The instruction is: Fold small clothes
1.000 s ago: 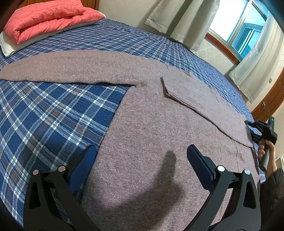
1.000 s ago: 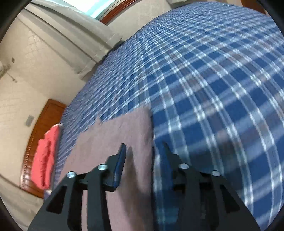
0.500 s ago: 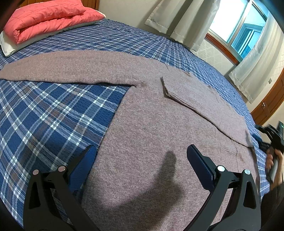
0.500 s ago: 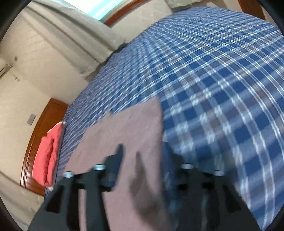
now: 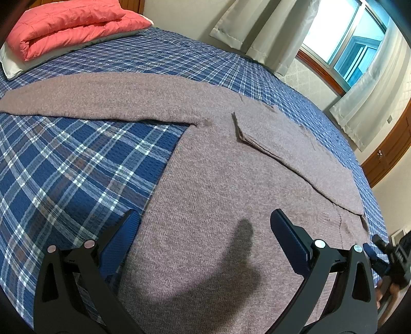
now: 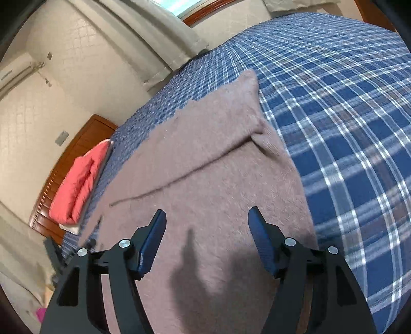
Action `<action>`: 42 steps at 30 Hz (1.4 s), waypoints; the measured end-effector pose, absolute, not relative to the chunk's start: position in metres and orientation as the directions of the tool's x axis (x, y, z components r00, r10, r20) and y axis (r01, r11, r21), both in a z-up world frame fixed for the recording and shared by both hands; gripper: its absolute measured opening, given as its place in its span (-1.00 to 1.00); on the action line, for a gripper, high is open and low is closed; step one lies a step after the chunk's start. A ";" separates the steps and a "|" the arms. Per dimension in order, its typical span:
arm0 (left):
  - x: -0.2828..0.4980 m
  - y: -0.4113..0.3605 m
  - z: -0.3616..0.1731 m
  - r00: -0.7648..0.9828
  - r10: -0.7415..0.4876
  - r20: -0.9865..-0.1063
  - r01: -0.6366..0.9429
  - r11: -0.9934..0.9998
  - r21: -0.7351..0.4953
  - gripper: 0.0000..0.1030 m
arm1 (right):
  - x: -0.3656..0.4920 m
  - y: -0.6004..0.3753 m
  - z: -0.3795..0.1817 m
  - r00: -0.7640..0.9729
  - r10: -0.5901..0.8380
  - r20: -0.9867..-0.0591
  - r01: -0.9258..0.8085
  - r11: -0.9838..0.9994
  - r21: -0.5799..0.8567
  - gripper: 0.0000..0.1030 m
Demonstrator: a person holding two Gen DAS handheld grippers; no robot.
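A mauve knit sweater [image 5: 218, 167] lies flat on the blue plaid bedspread [image 5: 64, 167]. One sleeve [image 5: 90, 95] stretches out to the left. The other sleeve [image 5: 295, 146] is folded in across the chest. My left gripper [image 5: 203, 214] hangs open over the sweater's lower body with nothing between its fingers. In the right wrist view, my right gripper [image 6: 206, 212] hovers above the sweater [image 6: 205, 167], short of the folded sleeve [image 6: 218, 123]. Its jaws are opening and hold nothing. The right gripper [image 5: 377, 254] also shows at the left wrist view's lower right edge, held in a hand.
A pink quilt [image 5: 72, 23] on a white pillow lies at the head of the bed by the wooden headboard [image 6: 84, 133]. Curtains [image 5: 257, 28] and a window [image 5: 346, 41] stand beyond the far side of the bed. Bare bedspread [image 6: 346, 128] lies to the sweater's right.
The right gripper's jaws have spread from nearly closed at the sweater's edge to wide apart, and it has drawn back over the sweater. The left gripper has not moved.
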State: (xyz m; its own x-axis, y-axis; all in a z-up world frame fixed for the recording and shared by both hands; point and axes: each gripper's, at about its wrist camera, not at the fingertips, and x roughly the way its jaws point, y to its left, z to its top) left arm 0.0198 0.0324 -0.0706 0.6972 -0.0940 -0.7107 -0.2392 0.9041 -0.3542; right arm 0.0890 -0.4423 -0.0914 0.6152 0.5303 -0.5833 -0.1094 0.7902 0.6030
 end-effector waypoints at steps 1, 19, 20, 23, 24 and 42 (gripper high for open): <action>0.020 0.032 -0.071 0.697 -0.094 -0.711 -0.239 0.904 -0.355 0.96 | 0.088 -0.444 -0.092 0.616 0.541 -0.573 -0.117 0.782 0.612 0.33; 0.030 0.034 -0.066 0.644 -0.125 -0.755 -0.221 0.914 -0.340 0.96 | 0.084 -0.435 -0.091 0.623 0.528 -0.577 -0.149 0.804 0.575 0.54; 0.029 0.036 -0.064 0.646 -0.131 -0.752 -0.214 0.914 -0.344 0.96 | 0.084 -0.434 -0.091 0.623 0.527 -0.578 -0.149 0.805 0.574 0.55; 0.017 0.055 -0.057 0.664 -0.145 -0.734 -0.231 0.893 -0.386 0.96 | 0.083 -0.435 -0.092 0.624 0.528 -0.575 -0.149 0.804 0.576 0.55; 0.012 0.064 -0.054 0.676 -0.139 -0.724 -0.242 0.886 -0.396 0.96 | 0.083 -0.435 -0.092 0.625 0.529 -0.574 -0.149 0.802 0.578 0.55; -0.032 0.320 -0.074 0.776 0.067 -0.627 -0.543 0.576 -0.611 0.87 | 0.082 -0.432 -0.090 0.625 0.518 -0.583 -0.150 0.814 0.562 0.58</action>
